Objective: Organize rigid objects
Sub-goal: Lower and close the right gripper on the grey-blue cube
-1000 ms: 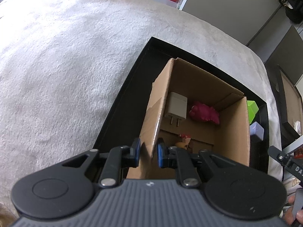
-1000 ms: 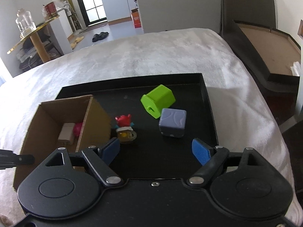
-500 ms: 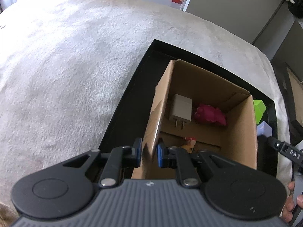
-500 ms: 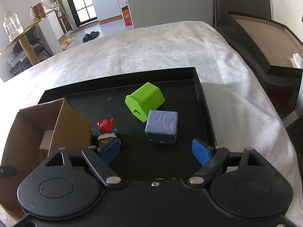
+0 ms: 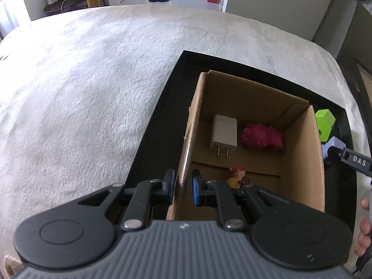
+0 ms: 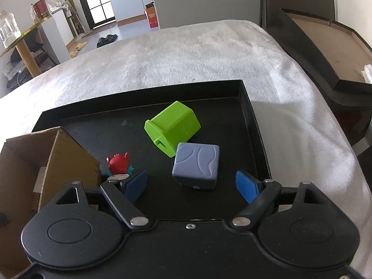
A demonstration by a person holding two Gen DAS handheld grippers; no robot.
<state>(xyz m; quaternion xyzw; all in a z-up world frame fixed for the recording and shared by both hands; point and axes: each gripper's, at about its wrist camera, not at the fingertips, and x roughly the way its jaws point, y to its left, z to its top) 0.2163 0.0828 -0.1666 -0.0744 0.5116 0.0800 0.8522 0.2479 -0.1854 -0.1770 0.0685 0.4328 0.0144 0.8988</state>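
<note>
A cardboard box (image 5: 255, 100) stands in the left part of a black tray (image 6: 255, 139). My left gripper (image 5: 183, 186) is shut on the box's near left wall. Inside lie a white charger (image 5: 224, 134) and a pink toy (image 5: 261, 137). My right gripper (image 6: 191, 181) hangs open low over the tray, with a grey-purple cube (image 6: 196, 165) just ahead between its fingers, not touched. A green block (image 6: 173, 127) lies behind the cube. A small red figure (image 6: 118, 164) stands by the box's outer wall, partly hidden by my left finger.
The tray rests on a white fluffy bedspread (image 5: 93, 93). A dark framed board (image 6: 325, 53) leans off the bed's right side. A person's hand (image 5: 365, 220) shows at the left wrist view's right edge. Floor and furniture lie beyond the bed.
My right gripper has come lower and closer to the cube, still open. My left gripper keeps its hold on the box wall and has rolled slightly.
</note>
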